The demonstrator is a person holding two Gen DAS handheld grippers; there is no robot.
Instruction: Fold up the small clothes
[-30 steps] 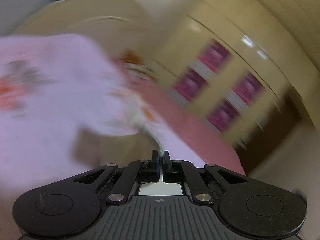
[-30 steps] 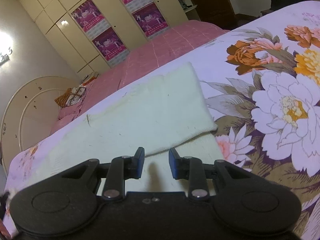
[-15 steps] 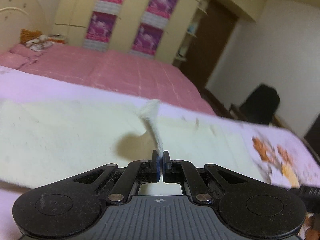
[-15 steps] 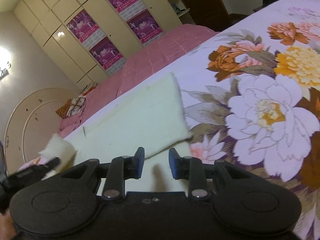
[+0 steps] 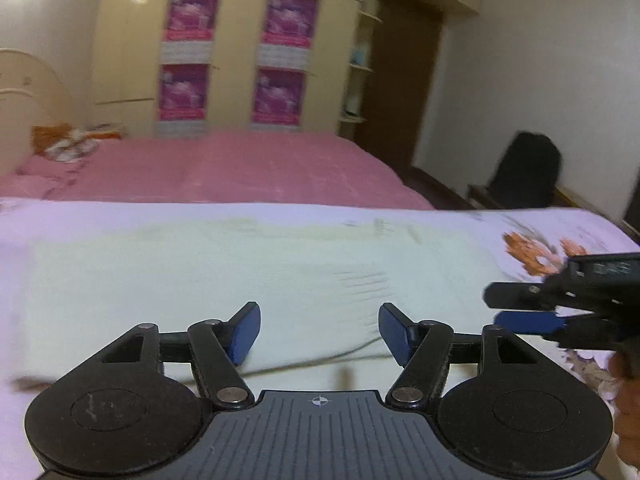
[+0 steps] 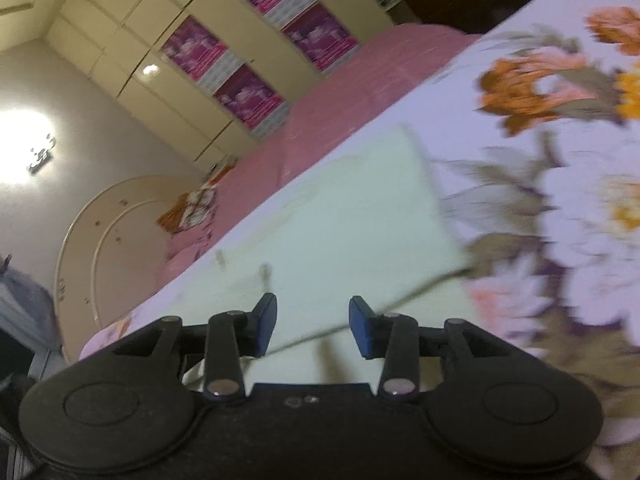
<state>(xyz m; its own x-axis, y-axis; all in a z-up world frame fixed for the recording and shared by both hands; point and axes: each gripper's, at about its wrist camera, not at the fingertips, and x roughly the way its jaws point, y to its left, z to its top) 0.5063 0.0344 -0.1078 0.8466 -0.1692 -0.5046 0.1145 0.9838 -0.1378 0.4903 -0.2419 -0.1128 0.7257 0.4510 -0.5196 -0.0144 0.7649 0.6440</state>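
Note:
A cream knitted garment (image 5: 248, 276) lies flat and folded over on the floral bedsheet (image 5: 80, 216). It also shows in the right wrist view (image 6: 344, 232), with the folded top layer's edge just ahead of the fingers. My left gripper (image 5: 319, 334) is open and empty, low over the garment's near edge. My right gripper (image 6: 313, 325) is open and empty above the same near edge. The right gripper also shows in the left wrist view (image 5: 520, 308) at the right, over the sheet by the garment's end.
A pink bedspread (image 5: 224, 168) covers the far half of the bed. A curved headboard (image 6: 100, 240) and a patterned pillow (image 6: 192, 204) lie at the left. Wardrobes with magenta posters (image 5: 236, 60) stand behind. A dark chair (image 5: 524, 172) and a brown door (image 5: 400, 80) are at the right.
My left gripper has opened and let go of the garment corner it held pinched and lifted. The garment now lies flat. My right gripper's jaws stand wider than before.

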